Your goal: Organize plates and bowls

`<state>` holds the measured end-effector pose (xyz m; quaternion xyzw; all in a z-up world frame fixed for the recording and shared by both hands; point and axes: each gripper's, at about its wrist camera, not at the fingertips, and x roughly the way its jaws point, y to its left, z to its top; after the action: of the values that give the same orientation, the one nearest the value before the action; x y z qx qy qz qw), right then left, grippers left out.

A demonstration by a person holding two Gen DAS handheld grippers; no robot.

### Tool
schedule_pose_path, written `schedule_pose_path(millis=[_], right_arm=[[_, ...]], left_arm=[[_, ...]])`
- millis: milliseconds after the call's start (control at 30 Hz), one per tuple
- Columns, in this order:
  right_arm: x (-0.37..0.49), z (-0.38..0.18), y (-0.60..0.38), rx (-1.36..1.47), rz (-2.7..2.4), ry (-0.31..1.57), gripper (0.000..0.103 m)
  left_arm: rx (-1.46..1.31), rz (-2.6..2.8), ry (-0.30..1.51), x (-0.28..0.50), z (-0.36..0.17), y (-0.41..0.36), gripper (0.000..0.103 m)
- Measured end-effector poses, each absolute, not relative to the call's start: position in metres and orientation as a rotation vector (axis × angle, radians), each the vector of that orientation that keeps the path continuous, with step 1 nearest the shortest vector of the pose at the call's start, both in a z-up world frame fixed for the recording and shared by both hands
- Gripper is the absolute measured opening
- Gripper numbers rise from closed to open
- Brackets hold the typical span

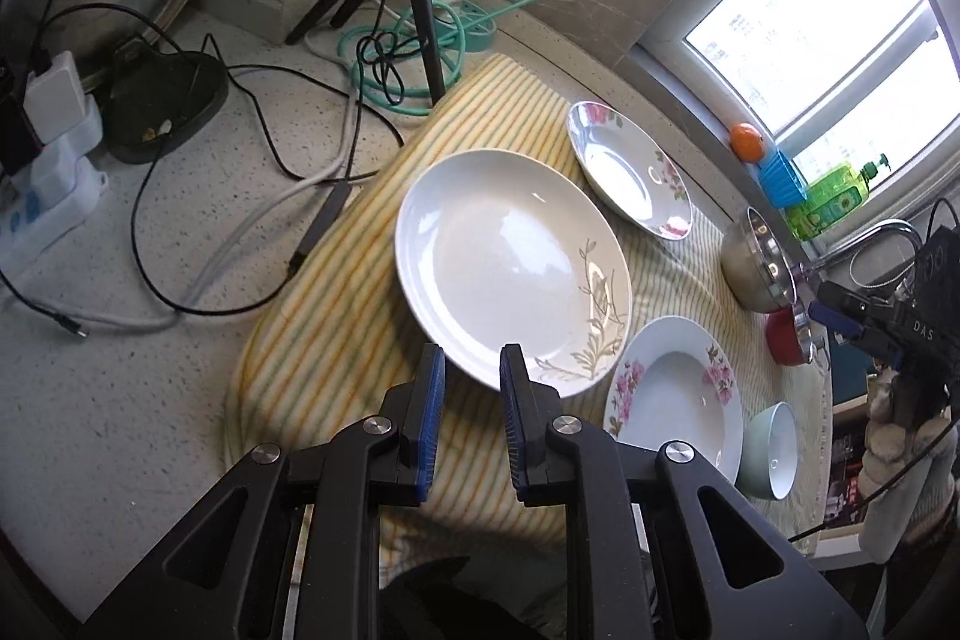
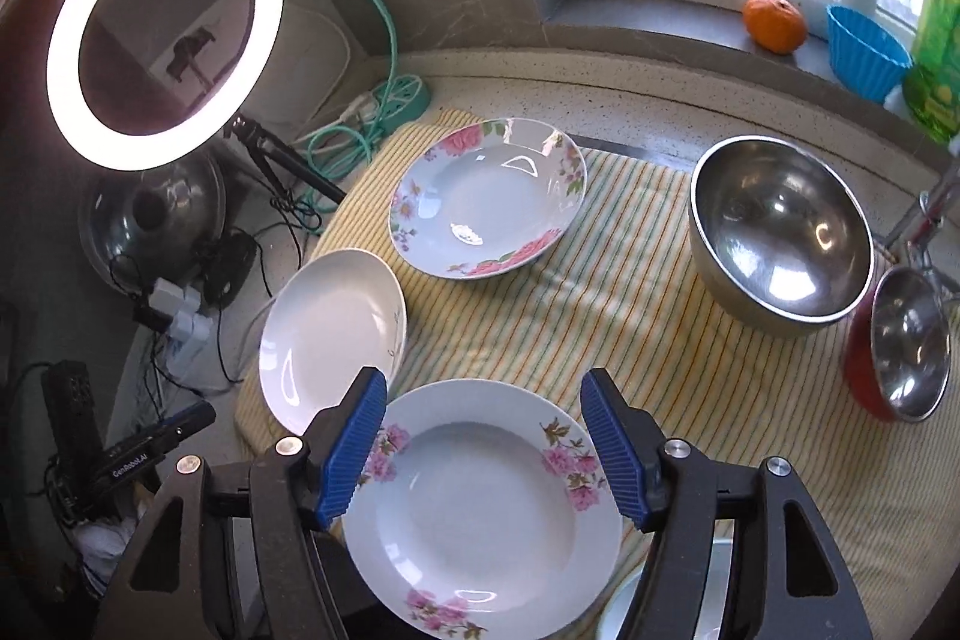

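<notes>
Glossy glazed white plate (image 1: 510, 262) and floral plates (image 2: 486, 196) lie on a matt striped cloth (image 2: 630, 304). The steel bowl (image 2: 780, 232) is polished metal. The worktop (image 1: 150, 400) is speckled stone.

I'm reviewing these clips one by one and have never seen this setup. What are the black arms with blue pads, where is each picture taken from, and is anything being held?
No robot here: a person carries a handheld two-finger gripper in each hand, each with a fisheye camera looking along its fingers. One picture is from the left gripper, the other from the right gripper.

On the striped cloth lie a large white plate with a leaf pattern, two floral plates, a steel bowl, a red bowl with a steel inside and a pale green bowl. A ring light stands at the back.

Nothing is held. The left jaws stand narrow with only air between them; the right jaws are open above the near floral plate.
</notes>
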<state>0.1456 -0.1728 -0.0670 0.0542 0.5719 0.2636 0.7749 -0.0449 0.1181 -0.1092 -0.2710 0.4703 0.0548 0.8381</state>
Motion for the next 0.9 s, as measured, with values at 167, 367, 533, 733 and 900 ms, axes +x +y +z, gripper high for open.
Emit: schedule_pose_path(millis=[167,367,533,733,900], right_arm=[[0.125,-0.081,-0.175,0.233,0.422,1.239,0.064],[0.101,-0.079,-0.153,0.236,0.381,1.184,0.063],[0.099,-0.08,-0.117,0.147,0.433,1.17,0.047],[0.111,-0.1,-0.096,0.173,0.478,1.221,0.036],[0.119,-0.121,-0.077,0.111,0.478,1.253,0.03]], left_arm=[[-0.557,0.079,1.015,-0.029,-0.112,0.145,0.016],[-0.545,0.046,1.043,-0.007,-0.121,0.16,0.016],[-0.551,0.073,1.031,0.002,-0.12,0.162,0.016],[-0.53,0.057,1.061,0.007,-0.126,0.153,0.016],[-0.522,0.07,1.09,0.014,-0.138,0.158,0.016]])
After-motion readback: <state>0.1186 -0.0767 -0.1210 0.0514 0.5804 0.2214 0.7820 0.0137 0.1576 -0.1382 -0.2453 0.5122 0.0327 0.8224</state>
